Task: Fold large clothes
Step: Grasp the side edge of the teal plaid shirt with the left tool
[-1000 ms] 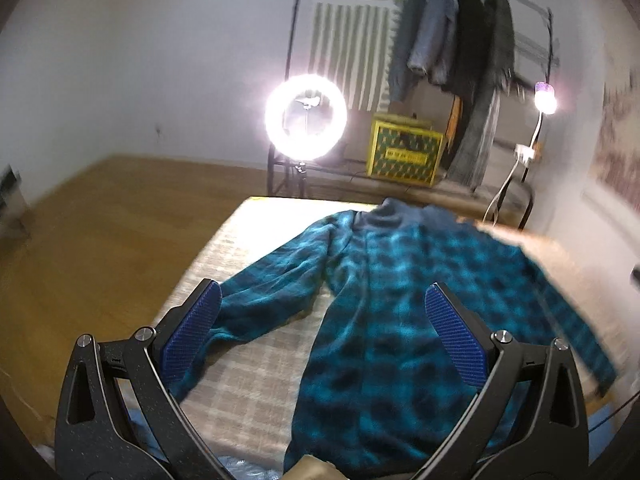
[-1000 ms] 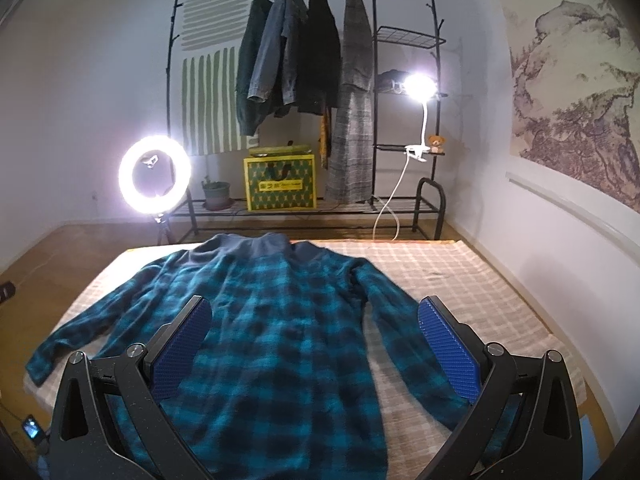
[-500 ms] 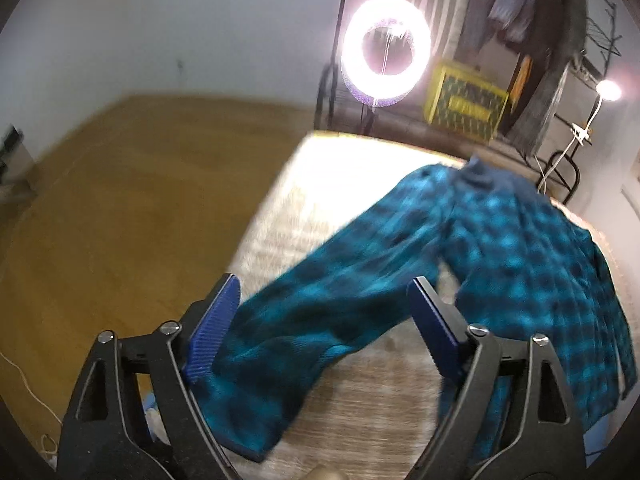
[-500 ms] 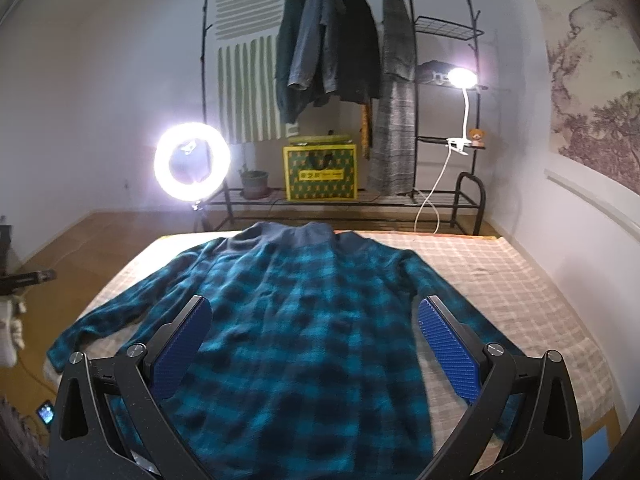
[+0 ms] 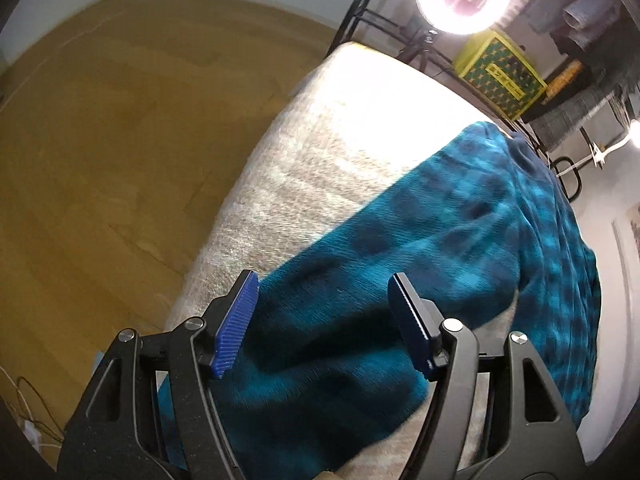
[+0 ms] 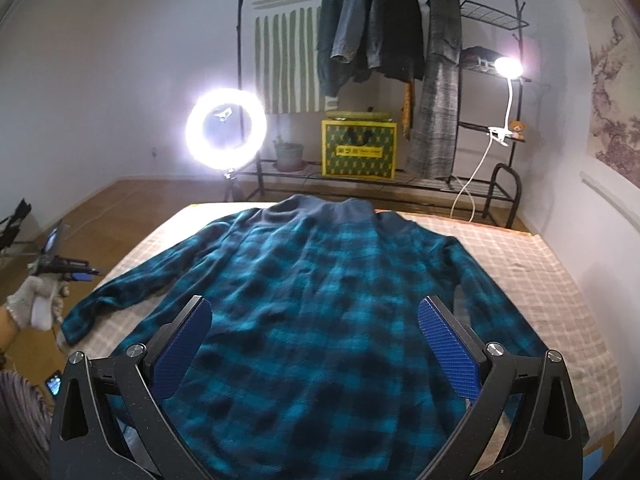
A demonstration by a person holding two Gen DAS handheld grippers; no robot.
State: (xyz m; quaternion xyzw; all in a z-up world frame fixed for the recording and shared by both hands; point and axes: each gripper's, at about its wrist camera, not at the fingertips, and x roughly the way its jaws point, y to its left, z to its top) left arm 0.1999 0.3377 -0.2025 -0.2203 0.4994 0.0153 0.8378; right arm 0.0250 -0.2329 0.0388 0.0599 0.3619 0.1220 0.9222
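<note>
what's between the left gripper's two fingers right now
The plaid shirt's sleeve lies between the open left gripper fingers, ungripped, in the left wrist view.

**Bed surface**

Bed (image 6: 540, 264) with beige checked cover, standing on wooden floor (image 5: 100, 140). Teal-and-black plaid shirt (image 6: 320, 312) lies flat on it, collar at far edge, sleeves spread; left sleeve (image 5: 360, 280) reaches the near-left corner.
</note>
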